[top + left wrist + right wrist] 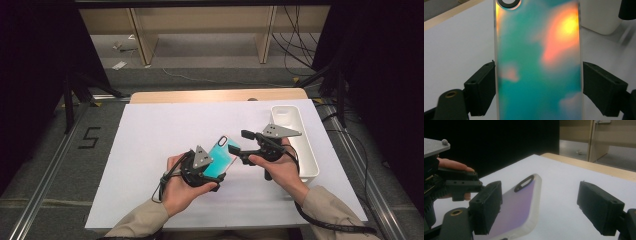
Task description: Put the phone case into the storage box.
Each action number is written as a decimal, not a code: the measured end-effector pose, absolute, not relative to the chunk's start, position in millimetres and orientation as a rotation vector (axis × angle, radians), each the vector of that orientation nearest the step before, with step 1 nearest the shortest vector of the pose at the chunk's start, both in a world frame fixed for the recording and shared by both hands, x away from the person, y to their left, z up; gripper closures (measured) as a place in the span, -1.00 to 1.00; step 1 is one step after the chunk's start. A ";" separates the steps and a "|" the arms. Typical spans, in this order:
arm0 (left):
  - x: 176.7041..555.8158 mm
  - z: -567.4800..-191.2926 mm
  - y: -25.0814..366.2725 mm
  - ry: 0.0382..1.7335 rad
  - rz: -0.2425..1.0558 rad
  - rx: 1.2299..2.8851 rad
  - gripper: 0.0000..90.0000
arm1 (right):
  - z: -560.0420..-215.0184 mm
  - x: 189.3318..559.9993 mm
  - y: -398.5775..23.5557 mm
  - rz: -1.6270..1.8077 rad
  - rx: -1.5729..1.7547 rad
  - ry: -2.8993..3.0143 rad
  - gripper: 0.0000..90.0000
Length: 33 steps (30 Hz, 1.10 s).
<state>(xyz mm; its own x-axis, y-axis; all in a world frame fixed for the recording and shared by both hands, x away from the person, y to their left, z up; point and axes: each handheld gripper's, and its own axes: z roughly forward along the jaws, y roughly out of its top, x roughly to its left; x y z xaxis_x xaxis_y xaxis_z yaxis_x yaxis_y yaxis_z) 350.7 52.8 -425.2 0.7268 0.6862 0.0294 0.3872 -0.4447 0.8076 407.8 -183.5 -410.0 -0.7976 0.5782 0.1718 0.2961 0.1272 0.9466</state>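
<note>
white paper-covered table (150,165) | long white plastic tray (305,160) at right edge | iridescent teal phone case (223,155) at centre, above table, clamped by its long edges in left gripper (206,172) | right gripper (239,145) jaws apart beside case's top end

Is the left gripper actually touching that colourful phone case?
Touching. In the left gripper view, the left gripper has both jaws pressed against the side edges of the phone case.

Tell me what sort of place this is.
Probably a lab recording station: a white-covered table, black curtains at the sides, loose cables on the floor, and a person working two camera-fitted hand-held grippers on a phone case.
</note>
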 end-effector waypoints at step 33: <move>348.6 -426.7 39.6 0.770 0.441 2.101 -0.62 | -417.1 415.4 -169.5 1.734 0.936 2.192 -0.16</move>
<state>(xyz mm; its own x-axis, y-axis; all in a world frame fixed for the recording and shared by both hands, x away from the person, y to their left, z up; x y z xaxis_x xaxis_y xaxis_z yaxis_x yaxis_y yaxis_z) 348.6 39.6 -426.7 0.7502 0.6601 0.0382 0.3671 -0.4638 0.8063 415.4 -169.5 -417.1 -0.7817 0.5810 0.2268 0.3545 0.1147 0.9280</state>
